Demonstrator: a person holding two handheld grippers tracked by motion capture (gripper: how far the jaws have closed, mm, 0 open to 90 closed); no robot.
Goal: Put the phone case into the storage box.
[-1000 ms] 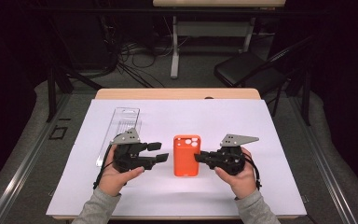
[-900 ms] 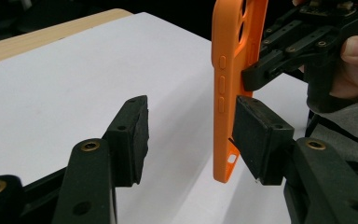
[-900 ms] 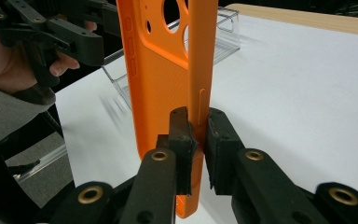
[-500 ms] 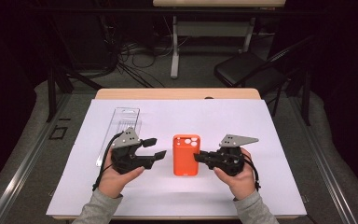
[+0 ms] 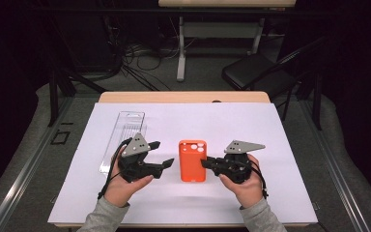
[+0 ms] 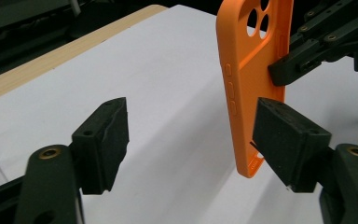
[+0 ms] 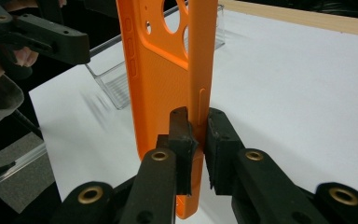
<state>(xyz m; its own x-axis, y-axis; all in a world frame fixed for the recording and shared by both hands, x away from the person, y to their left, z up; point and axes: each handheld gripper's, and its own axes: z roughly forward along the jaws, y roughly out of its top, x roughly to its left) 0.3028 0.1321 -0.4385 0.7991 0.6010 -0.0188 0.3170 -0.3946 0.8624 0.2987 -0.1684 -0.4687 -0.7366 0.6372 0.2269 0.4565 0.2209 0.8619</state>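
Observation:
An orange phone case (image 5: 192,159) lies at the middle of the white sheet, camera holes at its far end. My right gripper (image 5: 206,163) is shut on the case's right edge; in the right gripper view its pads (image 7: 182,135) pinch that rim of the case (image 7: 158,70). My left gripper (image 5: 164,153) is just left of the case, and its jaws have just been opening. In the left gripper view the gripper (image 6: 191,140) stands wide open. The case's near edge (image 6: 242,84) is beside the right pad (image 6: 284,140), and nothing is pressed between the pads.
A clear plastic tray (image 5: 123,137) lies on the sheet to the left of the left hand. White paper (image 5: 270,125) covers the wooden table (image 5: 183,97). A dark chair (image 5: 256,75) and cables are on the floor beyond the table's far edge.
The left gripper's jaws have spread apart, and its tips now stand off the case's left side. The right gripper and the case have kept still.

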